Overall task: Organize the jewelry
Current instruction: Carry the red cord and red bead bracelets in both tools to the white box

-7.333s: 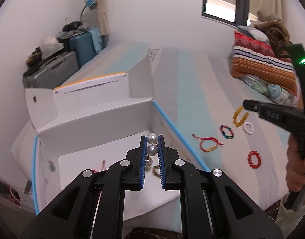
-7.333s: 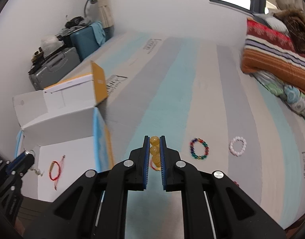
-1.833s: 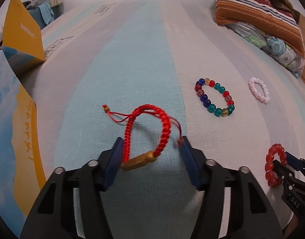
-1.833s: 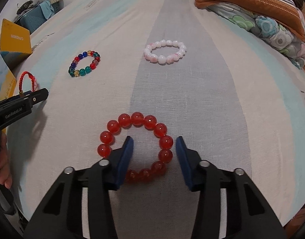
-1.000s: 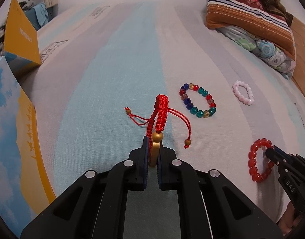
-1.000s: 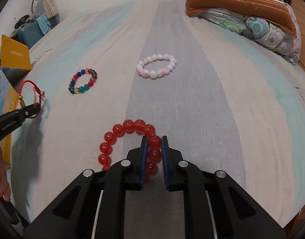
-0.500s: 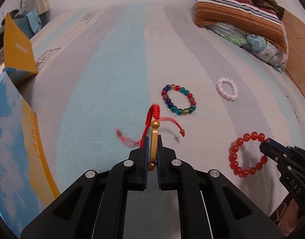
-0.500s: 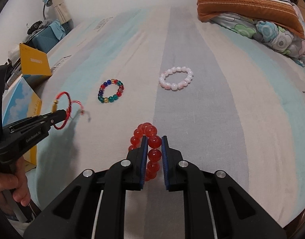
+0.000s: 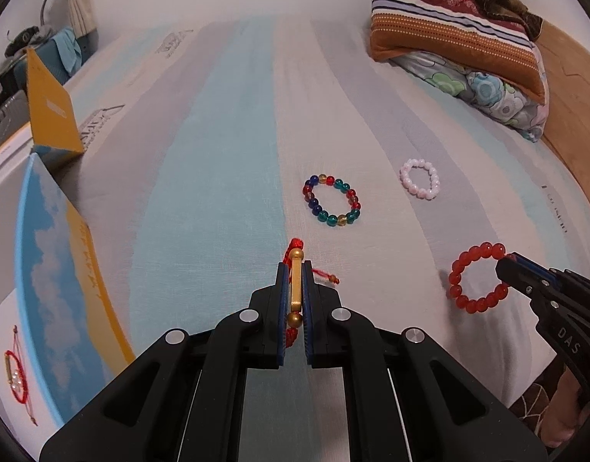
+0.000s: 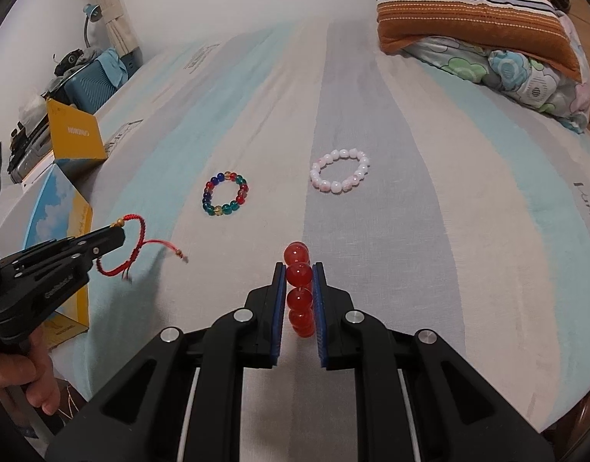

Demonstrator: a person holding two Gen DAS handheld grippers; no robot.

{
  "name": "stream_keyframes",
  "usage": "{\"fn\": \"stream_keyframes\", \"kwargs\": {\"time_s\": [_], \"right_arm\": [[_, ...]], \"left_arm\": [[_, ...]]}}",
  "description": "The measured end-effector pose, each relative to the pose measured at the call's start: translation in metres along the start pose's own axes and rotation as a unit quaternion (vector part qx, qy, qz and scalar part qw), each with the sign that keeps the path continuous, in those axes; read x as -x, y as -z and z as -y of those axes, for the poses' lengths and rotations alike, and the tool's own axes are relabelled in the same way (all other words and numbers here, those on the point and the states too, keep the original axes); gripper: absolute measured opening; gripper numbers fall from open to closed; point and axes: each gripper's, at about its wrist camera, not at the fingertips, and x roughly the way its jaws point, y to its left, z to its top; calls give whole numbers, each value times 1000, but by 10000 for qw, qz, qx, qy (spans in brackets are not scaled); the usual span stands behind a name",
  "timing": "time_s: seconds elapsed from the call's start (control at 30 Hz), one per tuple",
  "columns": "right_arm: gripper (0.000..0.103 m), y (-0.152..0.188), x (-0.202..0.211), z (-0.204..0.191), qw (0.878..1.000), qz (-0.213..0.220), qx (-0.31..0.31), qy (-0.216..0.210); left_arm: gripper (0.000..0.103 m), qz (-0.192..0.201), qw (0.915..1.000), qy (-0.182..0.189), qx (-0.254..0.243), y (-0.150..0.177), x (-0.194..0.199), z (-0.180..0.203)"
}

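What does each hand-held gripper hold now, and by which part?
Left hand-held gripper: red braided cord bracelet, by its gold tube. Right hand-held gripper: red round-bead bracelet, by a few neighbouring beads.

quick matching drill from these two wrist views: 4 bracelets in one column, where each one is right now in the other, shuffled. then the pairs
Things:
1. red cord bracelet
2. red bead bracelet
3. multicolour bead bracelet
4. pink bead bracelet

States:
A. on the bedsheet, nearest the pillows
B. held in the left claw
C. on the bedsheet, nearer the box
D. held in the right claw

Pairs: 1-B, 2-D, 3-C, 4-A
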Motion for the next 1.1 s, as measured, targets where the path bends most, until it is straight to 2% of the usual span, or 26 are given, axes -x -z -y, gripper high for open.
{"fn": "stream_keyframes", "kwargs": {"time_s": [0.57,1.1], "right_arm": [[13,-10,35,-9,9999,150,36,16],[13,-24,71,-34,9991,348,218,-48]], "left_arm": [[6,217,9997,-45,-51,-4,43,2],[6,504,9985,-177,-82,-7,91,-1]]}}
